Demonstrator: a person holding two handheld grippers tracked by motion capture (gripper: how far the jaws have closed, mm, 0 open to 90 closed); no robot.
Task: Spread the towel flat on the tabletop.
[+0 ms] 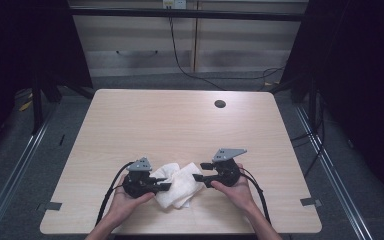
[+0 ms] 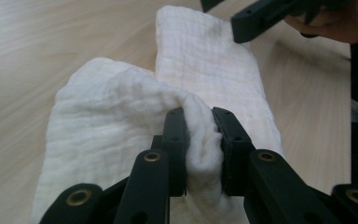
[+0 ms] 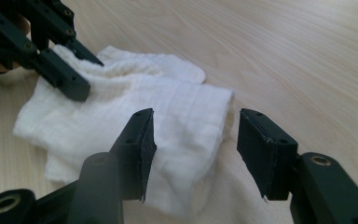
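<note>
1. Left gripper (image 2: 199, 135) is clenched on a raised fold of the white cloth (image 2: 135, 112); in the left gripper view the fabric is squeezed between both pads.
2. Right gripper (image 3: 193, 140) stands released, its jaws well apart, with the near end of the cloth (image 3: 177, 112) lying between and beyond them, untouched by the pads.
3. From the high view the cloth (image 1: 179, 184) lies crumpled on the table (image 1: 180, 120) at about 6 o'clock, close to the near edge, between the two grippers.
4. Left gripper (image 1: 152, 184) meets the cloth from its 9 o'clock side; right gripper (image 1: 204, 175) sits just at its 3 o'clock side.
5. A round dark hole (image 1: 220, 104) marks the tabletop near 1 o'clock, well apart from the cloth.
6. Each hand (image 1: 130, 199) wraps its gripper body from below.
</note>
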